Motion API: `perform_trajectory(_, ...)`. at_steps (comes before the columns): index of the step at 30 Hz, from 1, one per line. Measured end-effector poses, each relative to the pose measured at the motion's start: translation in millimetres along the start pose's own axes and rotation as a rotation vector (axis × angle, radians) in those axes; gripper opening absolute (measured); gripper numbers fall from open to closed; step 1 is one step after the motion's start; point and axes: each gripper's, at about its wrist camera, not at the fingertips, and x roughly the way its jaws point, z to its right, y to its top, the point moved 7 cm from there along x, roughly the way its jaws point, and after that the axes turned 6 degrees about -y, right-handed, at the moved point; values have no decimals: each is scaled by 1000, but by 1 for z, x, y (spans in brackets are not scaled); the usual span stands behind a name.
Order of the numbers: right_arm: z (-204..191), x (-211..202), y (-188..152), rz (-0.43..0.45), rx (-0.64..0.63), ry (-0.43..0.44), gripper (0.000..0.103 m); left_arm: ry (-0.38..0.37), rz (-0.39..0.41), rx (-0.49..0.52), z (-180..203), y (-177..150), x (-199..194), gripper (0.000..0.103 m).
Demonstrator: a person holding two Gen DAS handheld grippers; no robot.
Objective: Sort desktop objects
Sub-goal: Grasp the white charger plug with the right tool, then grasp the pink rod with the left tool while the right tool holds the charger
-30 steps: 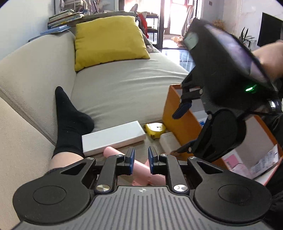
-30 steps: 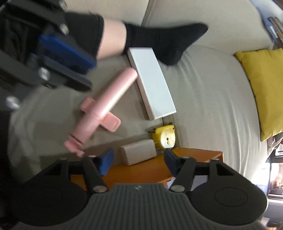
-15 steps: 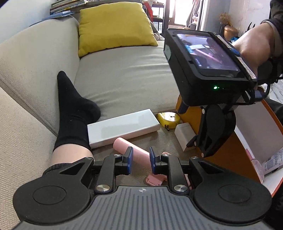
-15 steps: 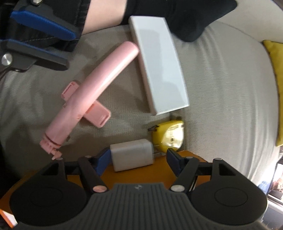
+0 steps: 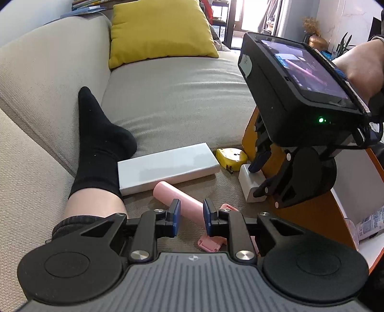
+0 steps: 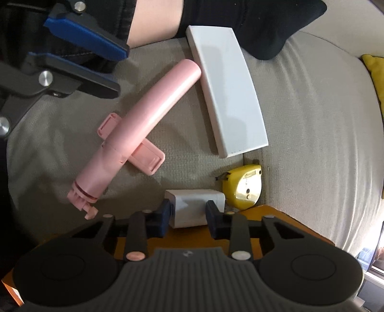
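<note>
This is a home living room. A wide beige sofa fills the view, with a yellow cushion against its backrest and a person's leg in a black sock resting on the seat. Behind it are stacked books, a potted plant and a bright doorway.
</note>
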Motion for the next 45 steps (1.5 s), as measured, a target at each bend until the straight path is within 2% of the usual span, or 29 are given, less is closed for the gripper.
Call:
perform_trajectory(4, 10, 3, -1, -42, 82, 27, 37, -3, 1, 3, 2, -1, -2, 23)
perform_trajectory(7, 13, 6, -1, -50, 45, -5, 61, 3, -7, 0, 0, -2, 0, 23)
perform_trajectory(8, 11, 8, 0, -53, 28, -16, 62, 7, -8, 1, 0, -2, 1, 23)
perform_trajectory(15, 6, 22, 5, -82, -2, -37, 58, 23, 1, 2, -5, -4, 0, 23)
perform_trajectory(17, 3, 19, 6, -62, -14, -42, 57, 23, 1, -2, -7, -6, 0, 23)
perform_trajectory(20, -4, 6, 11, 17, -8, 32, 57, 27, 1, -14, -11, -7, 2, 23)
perform_trajectory(22, -15, 0, 15, 43, -55, 42, 57, 26, 0, -19, -12, -8, 2, 23)
perform_trajectory(25, -22, -1, 19, 52, -100, 17, 57, 28, -4, -28, -14, -10, 2, 23)
perform_trajectory(27, -17, -5, 18, 52, -80, 39, 60, 25, -4, -34, -15, -12, 0, 23)
perform_trajectory(28, -12, -10, 17, 54, -55, 51, 63, 25, -3, -34, -16, -12, -1, 23)
perform_trajectory(30, 0, -18, 16, 60, 17, 69, 63, 27, 0, -33, -16, -13, -2, 23)
perform_trajectory(32, 15, -27, 15, 57, 146, 125, 63, 24, 4, -37, -17, -13, -2, 23)
perform_trajectory(33, 22, -30, 15, 53, 208, 148, 61, 22, 6, -39, -17, -13, -2, 23)
perform_trajectory(35, 33, -31, 15, 24, 375, 201, 48, 16, 11, -39, -15, -12, -3, 23)
perform_trajectory(38, 37, -29, 17, -9, 556, 274, 44, 12, 16, -32, -13, -11, -5, 23)
perform_trajectory(41, 35, -20, 19, -44, 652, 283, 42, 13, 23, -33, -12, -10, -8, 23)
perform_trajectory(42, 40, 0, 10, -66, 683, 283, 42, 14, 24, -34, -12, -10, -9, 23)
perform_trajectory(45, 37, 9, 10, -98, 755, 274, 36, 15, 25, -31, -12, -10, -10, 23)
